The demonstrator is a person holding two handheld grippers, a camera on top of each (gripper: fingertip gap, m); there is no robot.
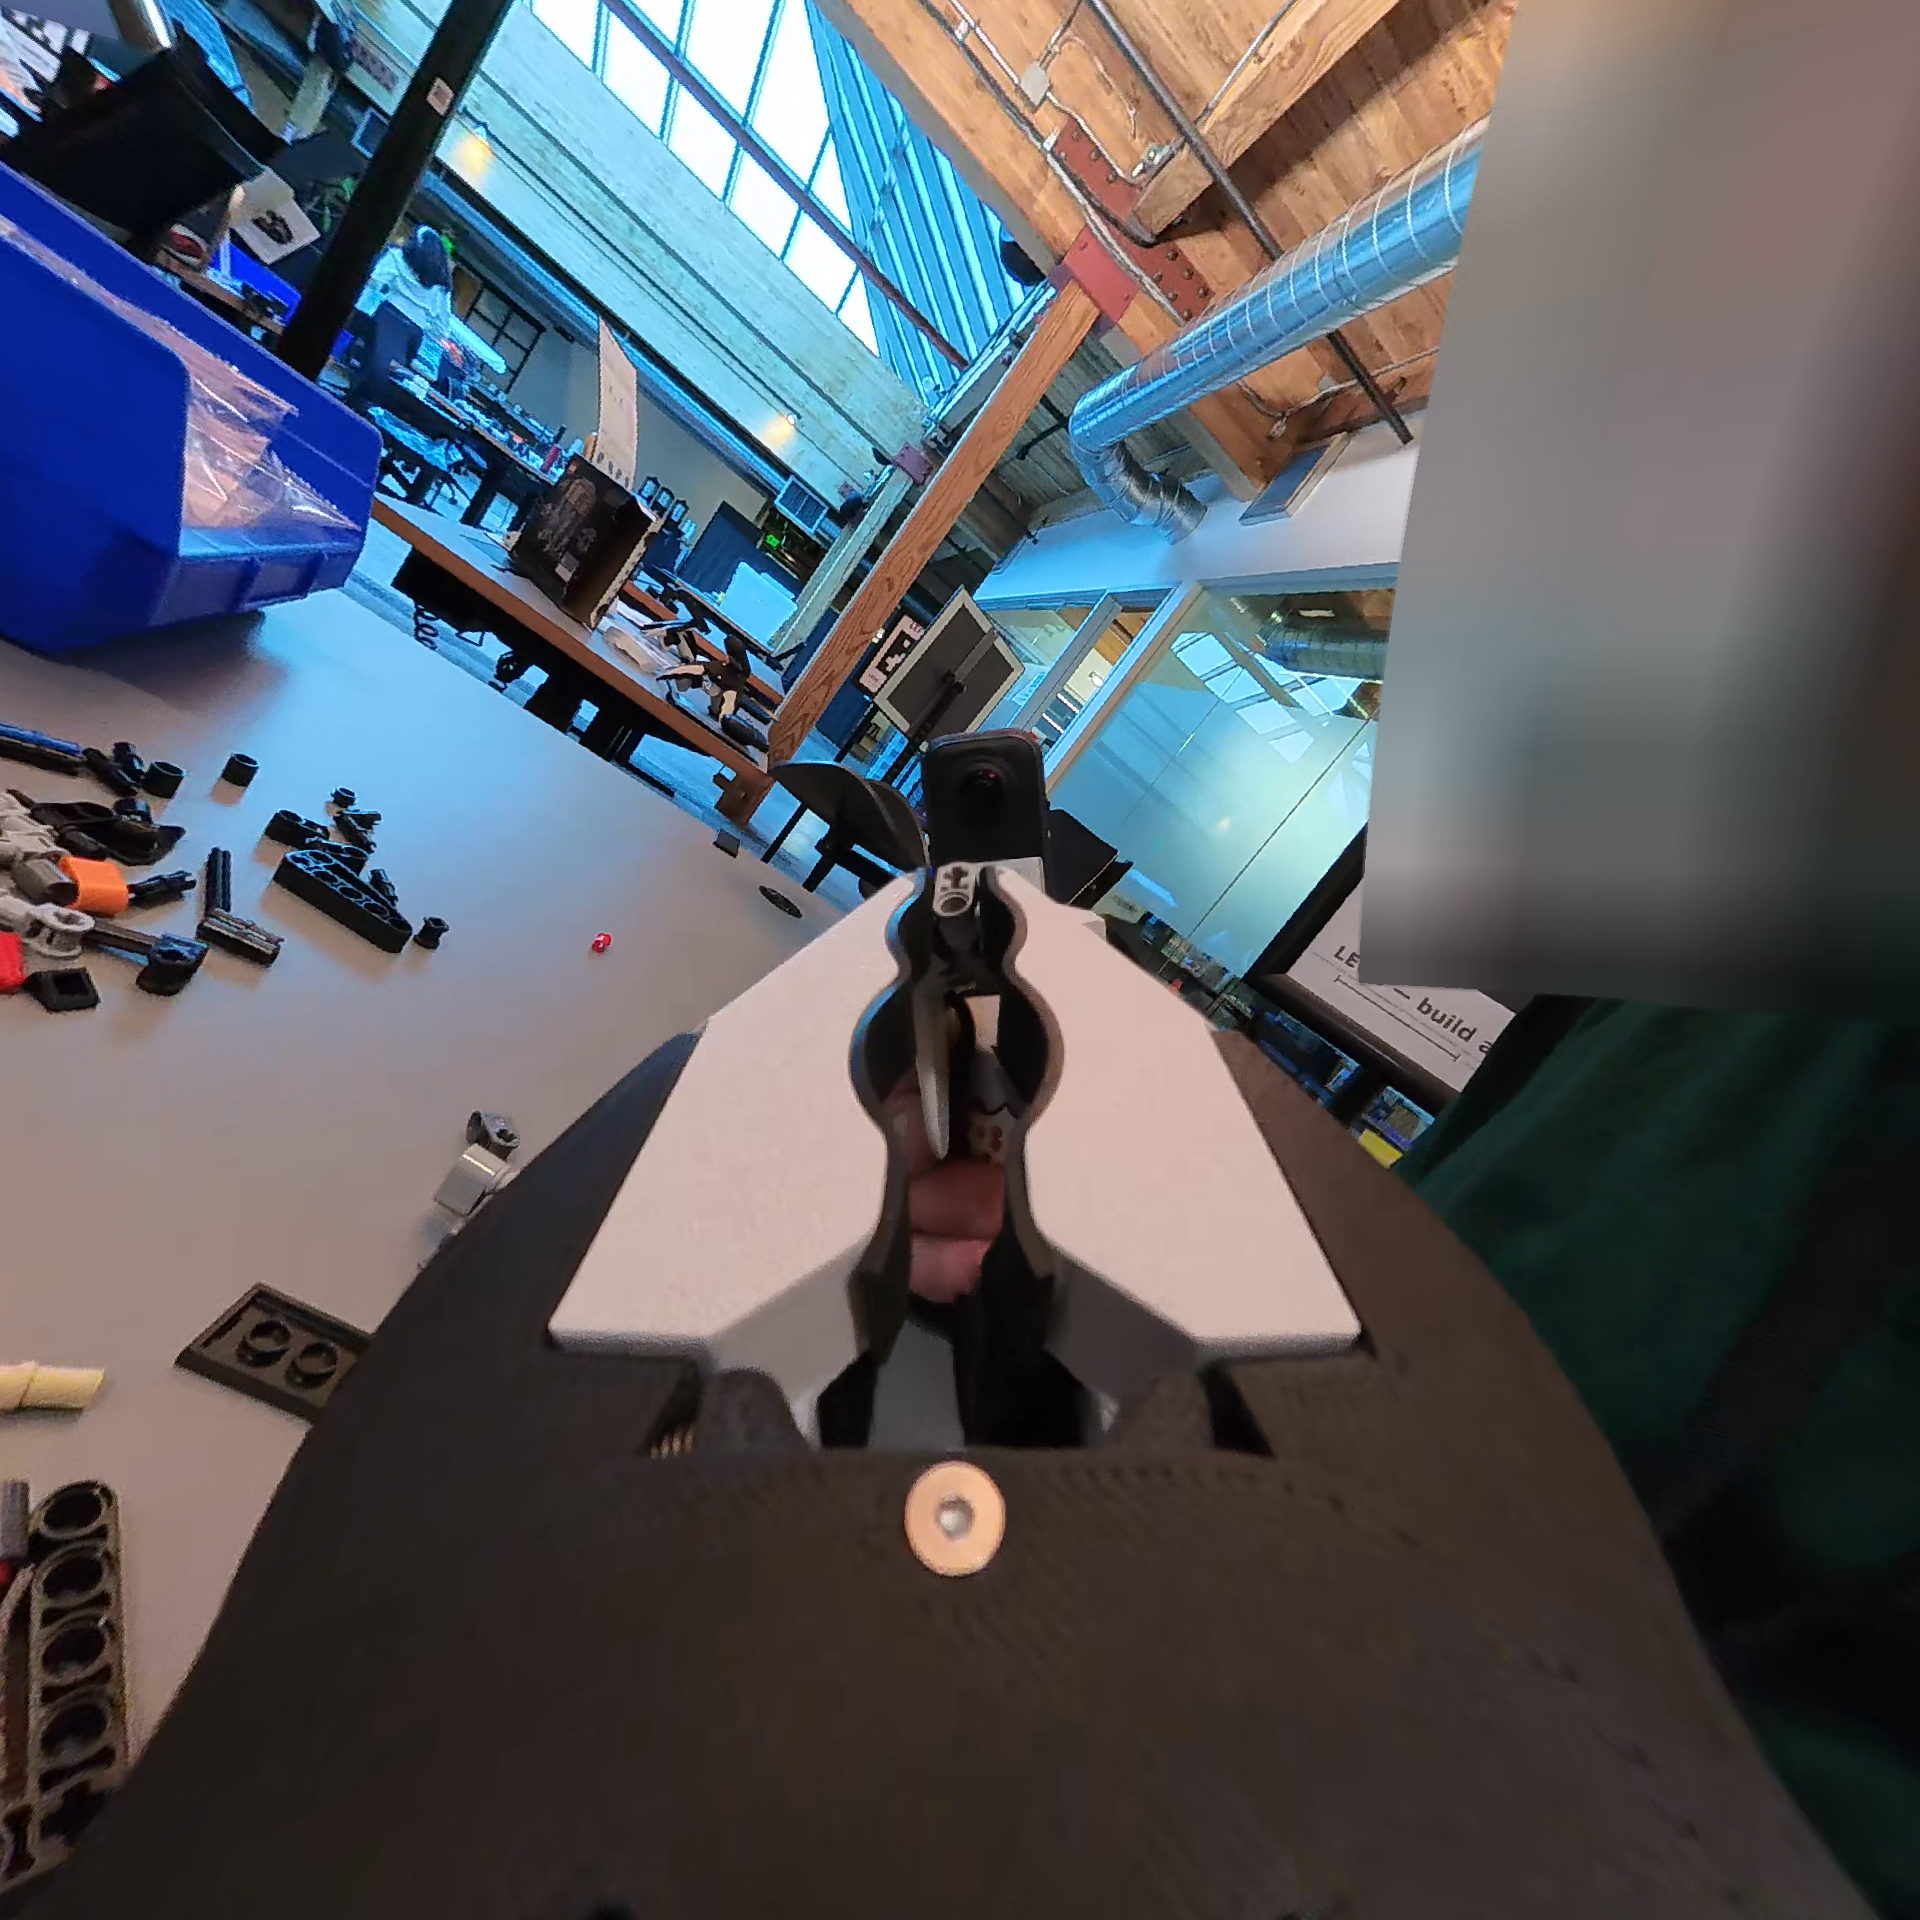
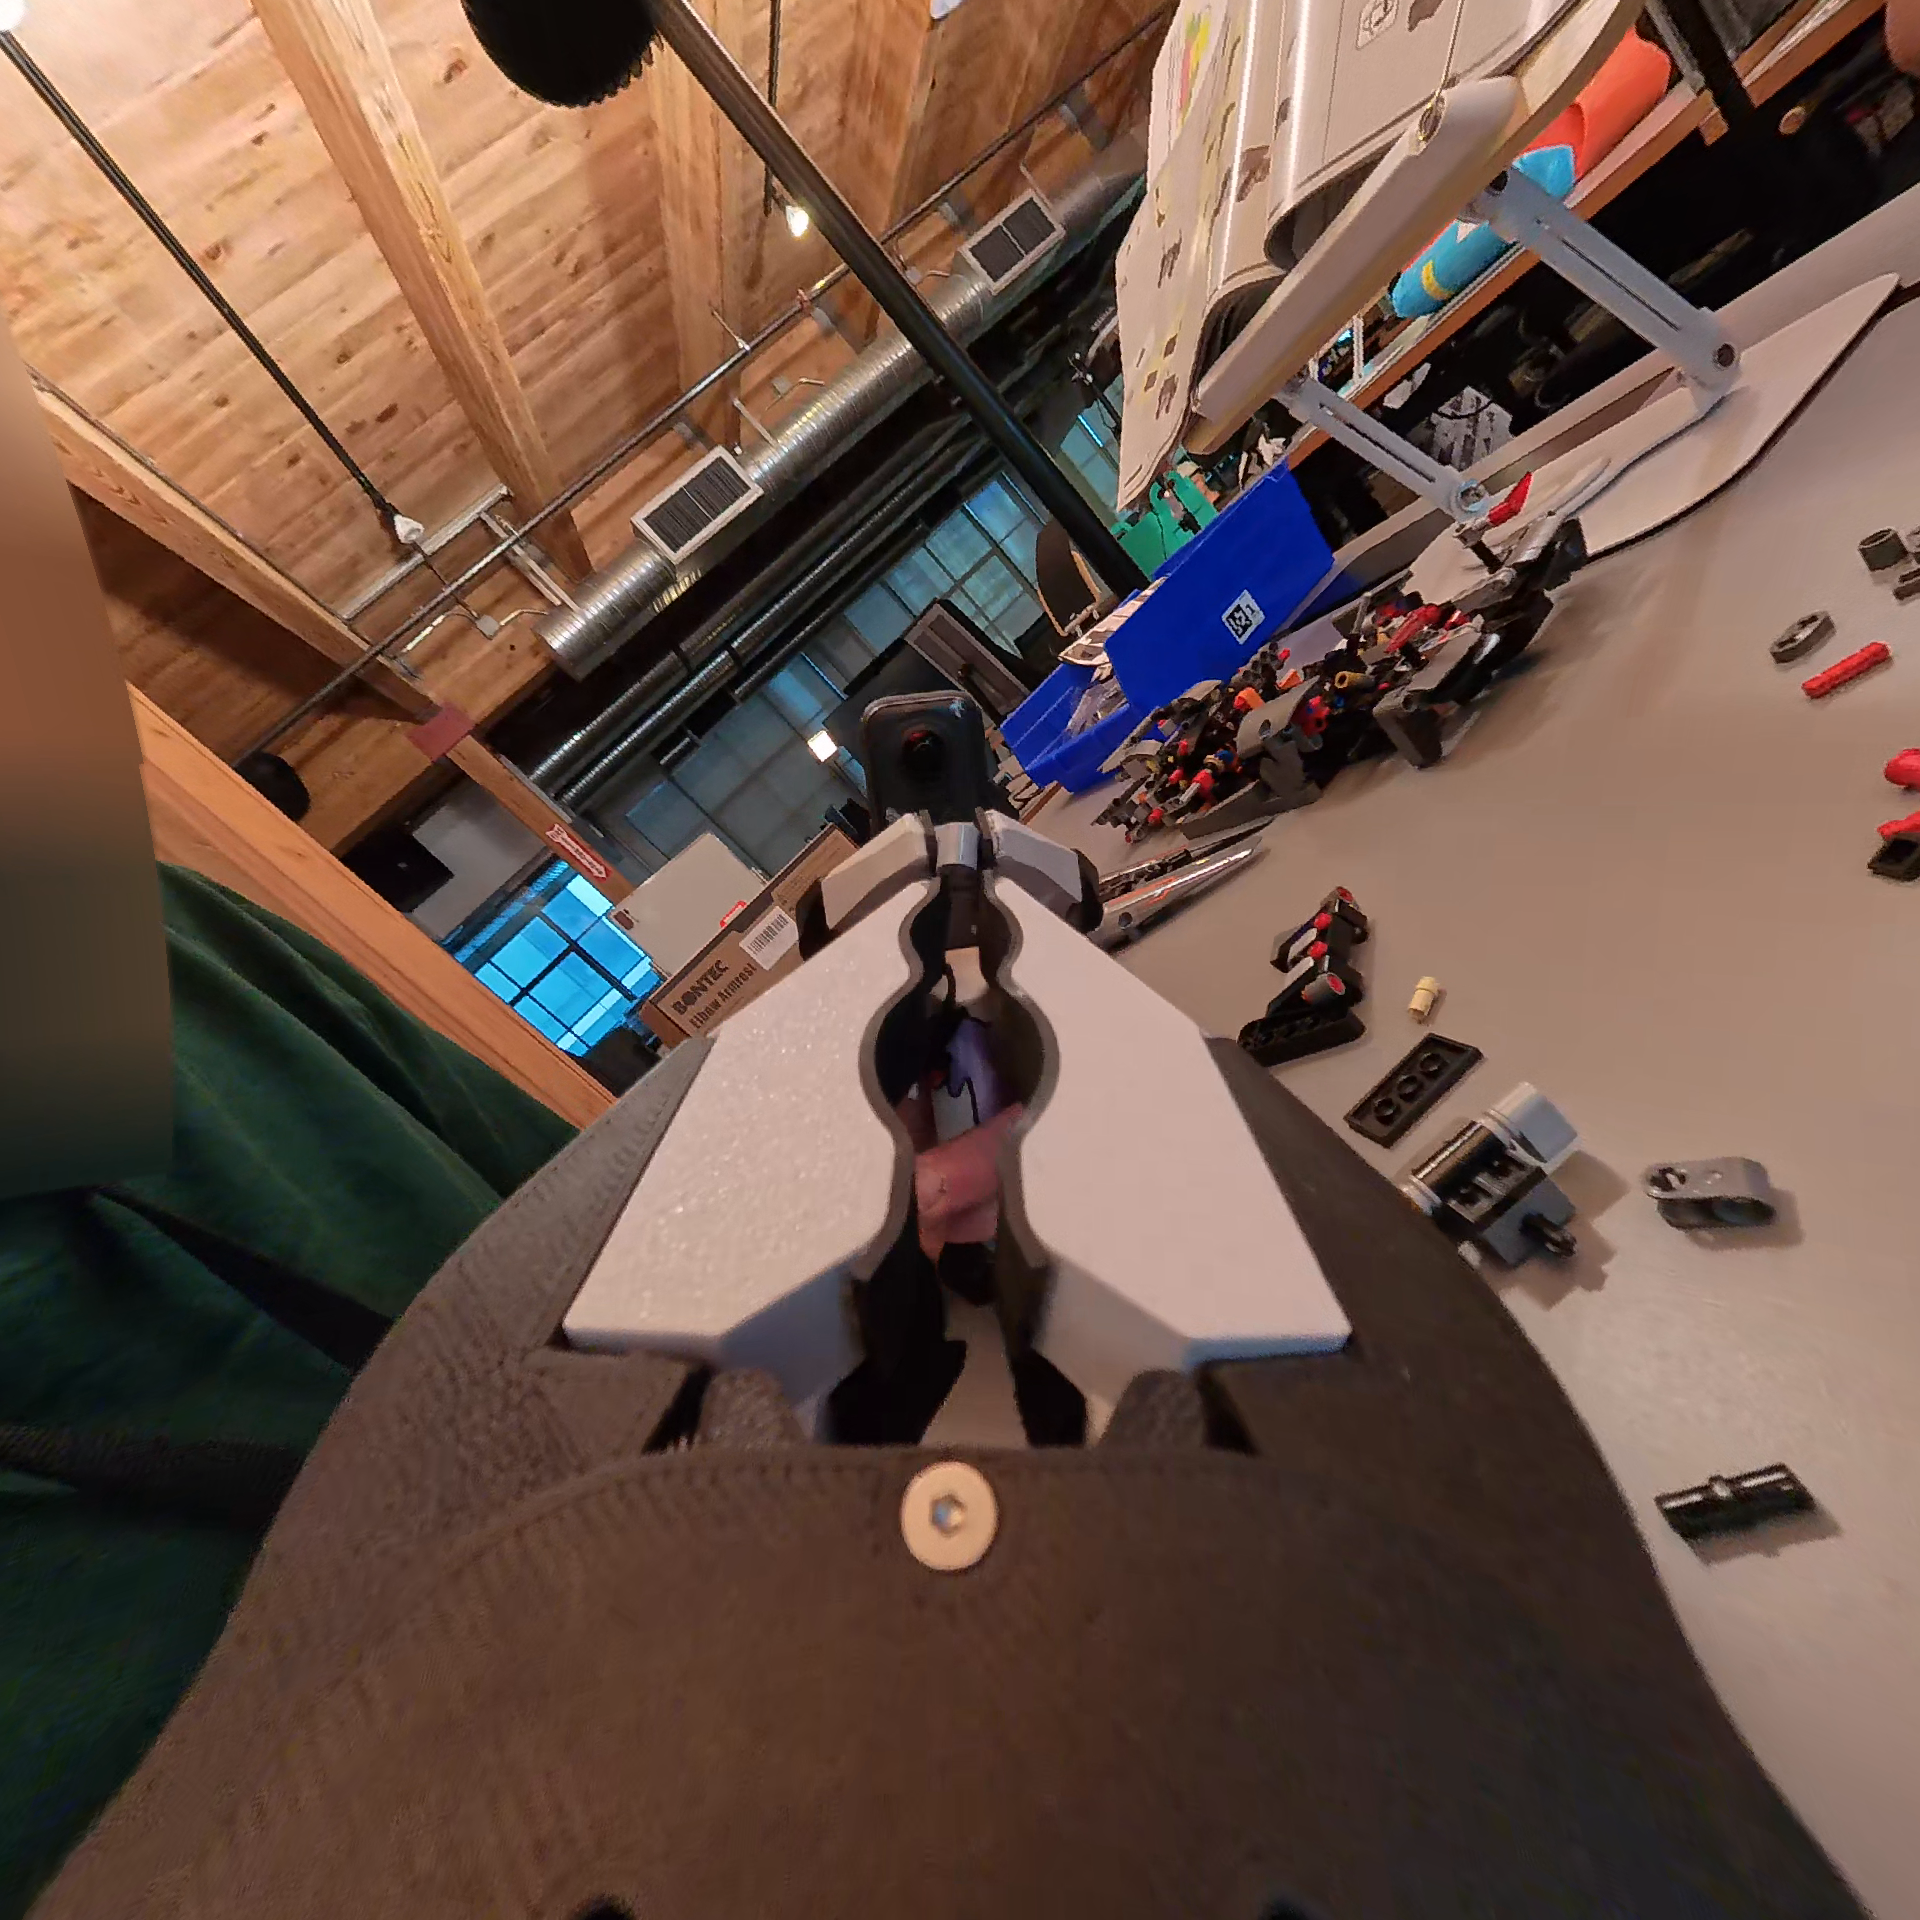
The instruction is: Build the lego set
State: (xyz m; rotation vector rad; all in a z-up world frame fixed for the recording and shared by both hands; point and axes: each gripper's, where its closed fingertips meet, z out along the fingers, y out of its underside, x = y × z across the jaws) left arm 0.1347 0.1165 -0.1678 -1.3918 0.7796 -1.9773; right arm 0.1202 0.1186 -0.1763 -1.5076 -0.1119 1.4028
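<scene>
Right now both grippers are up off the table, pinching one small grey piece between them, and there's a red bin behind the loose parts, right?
Not quite: the bin is blue, not red, as the left wrist view shows. The rest holds: the left gripper and right gripper meet tip to tip above the table, shut on the small grey piece.

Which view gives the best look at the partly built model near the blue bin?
The right wrist view: the partly built model lies in full on the grey table, in front of the blue bin. The left wrist view shows only loose parts and a blue bin, not the model.
</scene>
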